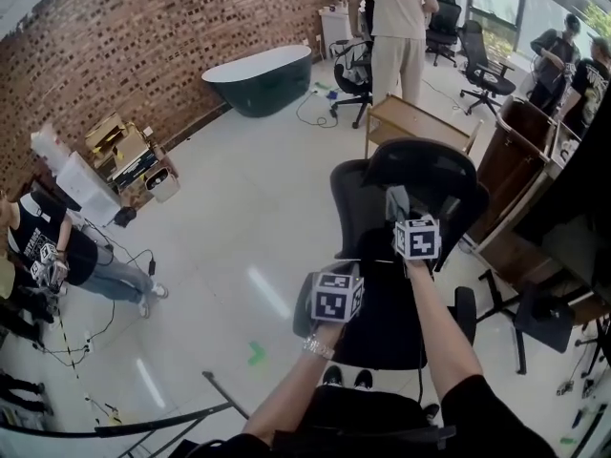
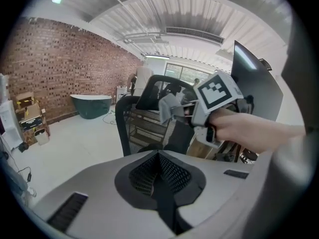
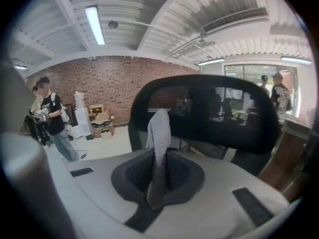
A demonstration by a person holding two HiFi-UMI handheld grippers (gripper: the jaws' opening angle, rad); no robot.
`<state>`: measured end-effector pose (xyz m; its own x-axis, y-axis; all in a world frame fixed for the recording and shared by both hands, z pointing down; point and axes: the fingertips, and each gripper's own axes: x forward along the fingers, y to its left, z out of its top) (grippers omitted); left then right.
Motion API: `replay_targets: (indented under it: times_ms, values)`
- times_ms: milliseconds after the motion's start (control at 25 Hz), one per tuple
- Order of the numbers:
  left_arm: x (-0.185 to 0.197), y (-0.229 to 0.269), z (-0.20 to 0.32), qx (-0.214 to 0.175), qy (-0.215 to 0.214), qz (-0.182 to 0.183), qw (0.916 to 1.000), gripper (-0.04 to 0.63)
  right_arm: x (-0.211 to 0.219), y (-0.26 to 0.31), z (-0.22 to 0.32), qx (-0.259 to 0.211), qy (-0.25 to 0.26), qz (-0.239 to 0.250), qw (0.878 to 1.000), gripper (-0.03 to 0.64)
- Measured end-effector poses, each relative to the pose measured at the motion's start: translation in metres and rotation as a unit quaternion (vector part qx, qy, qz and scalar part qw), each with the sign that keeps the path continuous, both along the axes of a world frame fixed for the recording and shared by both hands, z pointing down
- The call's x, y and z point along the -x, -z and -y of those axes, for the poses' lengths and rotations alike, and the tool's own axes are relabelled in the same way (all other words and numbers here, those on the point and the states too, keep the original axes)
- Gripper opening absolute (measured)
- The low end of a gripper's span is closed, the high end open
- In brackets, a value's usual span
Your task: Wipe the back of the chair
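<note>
Right gripper clamped on a grey cloth before the black chair headrest, left gripper closed, empty, alongside

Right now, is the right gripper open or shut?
Shut: the right gripper pinches the grey cloth between its fingers, and the cloth stands up in front of the chair's headrest.

cloth before chair back, bathtub beyond — leftward

The black mesh office chair was dark throughout. The grey textured cloth was pale, the red-brown brick wall mottled, the dark green oval bathtub plain.
</note>
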<state>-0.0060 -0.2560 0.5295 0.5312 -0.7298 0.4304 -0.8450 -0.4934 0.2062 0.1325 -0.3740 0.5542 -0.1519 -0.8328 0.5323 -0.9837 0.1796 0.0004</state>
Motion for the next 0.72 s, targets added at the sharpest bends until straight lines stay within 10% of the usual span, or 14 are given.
replay_targets:
  times_ms: [320,720]
  values:
    - [0.044,-0.005,-0.005,0.009,0.035,0.023,0.9991,-0.008,0.142,-0.027,0.061,-0.004,0.123,-0.011,0.992,0.025]
    - [0.053,-0.019,-0.003,0.024,0.035,0.046,0.9980,-0.008,0.007,-0.076,0.081,0.011,0.005,-0.029,1.000,0.025]
